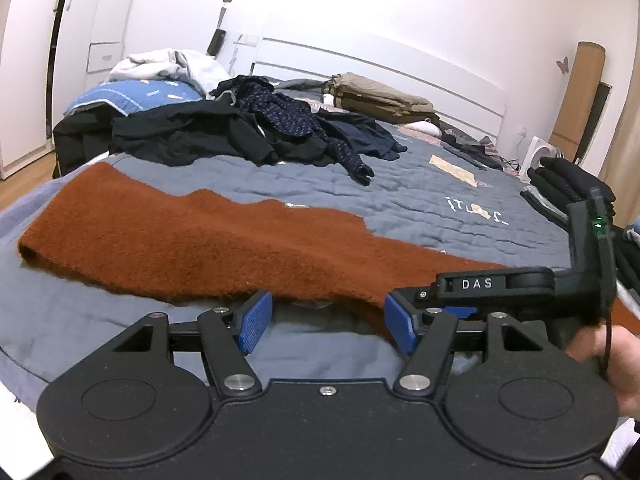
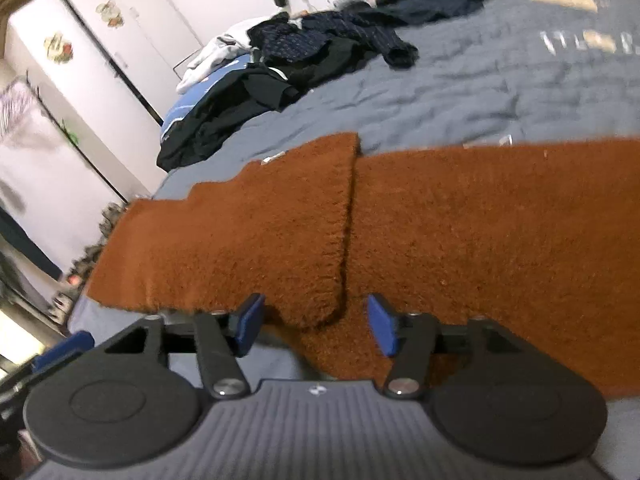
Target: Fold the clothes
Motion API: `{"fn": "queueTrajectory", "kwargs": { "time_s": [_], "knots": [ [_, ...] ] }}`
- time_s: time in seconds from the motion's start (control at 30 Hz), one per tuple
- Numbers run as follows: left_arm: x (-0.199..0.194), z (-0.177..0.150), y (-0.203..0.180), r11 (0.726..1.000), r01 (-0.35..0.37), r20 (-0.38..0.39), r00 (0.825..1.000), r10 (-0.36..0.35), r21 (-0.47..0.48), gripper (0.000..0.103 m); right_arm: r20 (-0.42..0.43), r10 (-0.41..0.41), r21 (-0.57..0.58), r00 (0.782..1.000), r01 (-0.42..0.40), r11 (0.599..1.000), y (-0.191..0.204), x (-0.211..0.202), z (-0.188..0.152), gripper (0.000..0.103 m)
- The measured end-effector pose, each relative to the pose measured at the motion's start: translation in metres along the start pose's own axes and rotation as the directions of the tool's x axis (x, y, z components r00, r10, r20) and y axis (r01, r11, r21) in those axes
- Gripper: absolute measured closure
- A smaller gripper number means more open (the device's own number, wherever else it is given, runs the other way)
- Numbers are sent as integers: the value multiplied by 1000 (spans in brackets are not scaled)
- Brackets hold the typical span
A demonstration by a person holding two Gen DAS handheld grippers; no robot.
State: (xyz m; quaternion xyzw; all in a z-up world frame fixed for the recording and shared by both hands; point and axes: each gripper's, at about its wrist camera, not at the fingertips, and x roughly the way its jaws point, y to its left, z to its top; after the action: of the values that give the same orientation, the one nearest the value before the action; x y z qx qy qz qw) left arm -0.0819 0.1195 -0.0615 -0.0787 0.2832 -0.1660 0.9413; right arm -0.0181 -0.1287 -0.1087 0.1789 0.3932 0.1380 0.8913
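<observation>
A rust-brown fuzzy garment [image 1: 192, 240] lies flat across the near part of the grey quilted bed [image 1: 400, 184]. My left gripper [image 1: 326, 322] is open at the garment's near edge, with nothing between its blue pads. In the left wrist view the right gripper's black body [image 1: 520, 284] sits just to the right, over the brown cloth. The right wrist view shows the garment [image 2: 460, 232] with a sleeve [image 2: 280, 232] folded over it. My right gripper [image 2: 316, 326] is open right at the sleeve's rounded end, pads on either side and apart from it.
A heap of dark clothes [image 1: 248, 128] lies further back on the bed, with folded tan items [image 1: 380, 96] by the white headboard and a blue pillow [image 1: 136, 94] at the left. White wardrobes [image 2: 92, 64] stand beyond the bed's left side. A hand [image 1: 608, 360] shows at right.
</observation>
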Motion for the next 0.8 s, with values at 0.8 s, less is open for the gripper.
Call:
{"fn": "queueTrajectory", "kwargs": {
  "time_s": [0.8],
  "knots": [
    [6, 4, 7, 997, -29, -89, 996, 23, -70, 26, 32, -40, -78, 999, 42, 996, 10, -15, 3, 14]
  ]
}}
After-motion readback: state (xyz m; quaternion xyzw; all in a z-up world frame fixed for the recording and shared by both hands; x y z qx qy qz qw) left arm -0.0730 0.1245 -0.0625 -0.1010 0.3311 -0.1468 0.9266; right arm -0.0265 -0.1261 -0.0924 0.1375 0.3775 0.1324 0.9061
